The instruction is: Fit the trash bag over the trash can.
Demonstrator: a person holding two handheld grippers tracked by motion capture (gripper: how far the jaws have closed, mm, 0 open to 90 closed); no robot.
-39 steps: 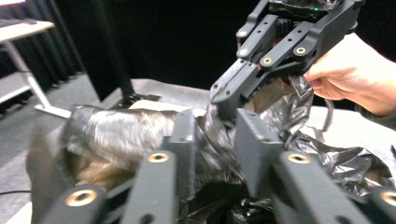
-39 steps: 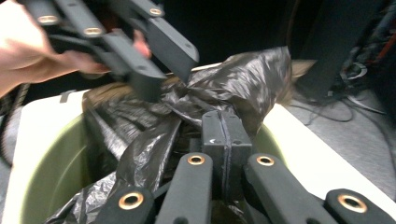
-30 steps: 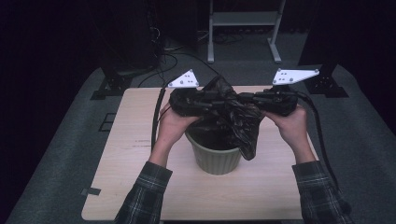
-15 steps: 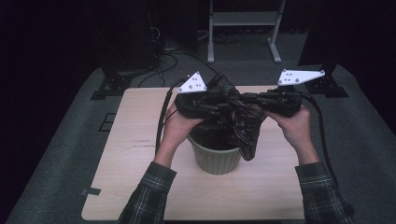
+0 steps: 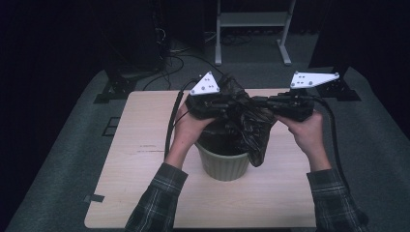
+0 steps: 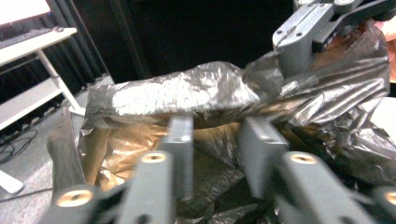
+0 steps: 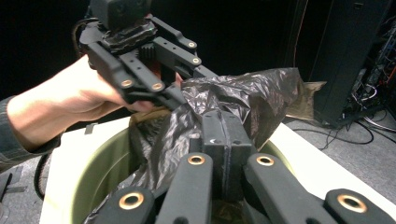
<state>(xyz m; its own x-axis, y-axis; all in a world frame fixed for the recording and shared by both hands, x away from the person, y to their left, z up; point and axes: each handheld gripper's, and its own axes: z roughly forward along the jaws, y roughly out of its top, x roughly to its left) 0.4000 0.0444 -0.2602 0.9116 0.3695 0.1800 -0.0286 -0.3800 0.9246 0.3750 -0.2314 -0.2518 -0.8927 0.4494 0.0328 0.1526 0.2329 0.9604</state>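
A pale green bin point(image 5: 225, 166) stands on the wooden table point(image 5: 140, 150), with a crumpled black plastic bag point(image 5: 252, 126) hanging over its mouth. My right gripper point(image 7: 224, 135) is shut on a fold of the bag point(image 7: 254, 91) above the bin's rim point(image 7: 91, 175). My left gripper point(image 6: 217, 137) has just been closing. Its jaws still stand a little apart, and the bag's upper edge point(image 6: 182, 93) lies between and behind them without being pressed. In the high view the left gripper point(image 5: 232, 104) and right gripper point(image 5: 265, 104) face each other over the bin, tips close together.
Cables trail from both grippers off the table's far side. A white metal rack point(image 5: 251, 19) stands on the dark floor behind the table. Black stands point(image 5: 118, 87) sit at the table's back corners. Bare wood lies left, right and in front of the bin.
The left gripper has shifted slightly right toward the bag and its grey plate has tilted up. The right gripper and bin have kept still.
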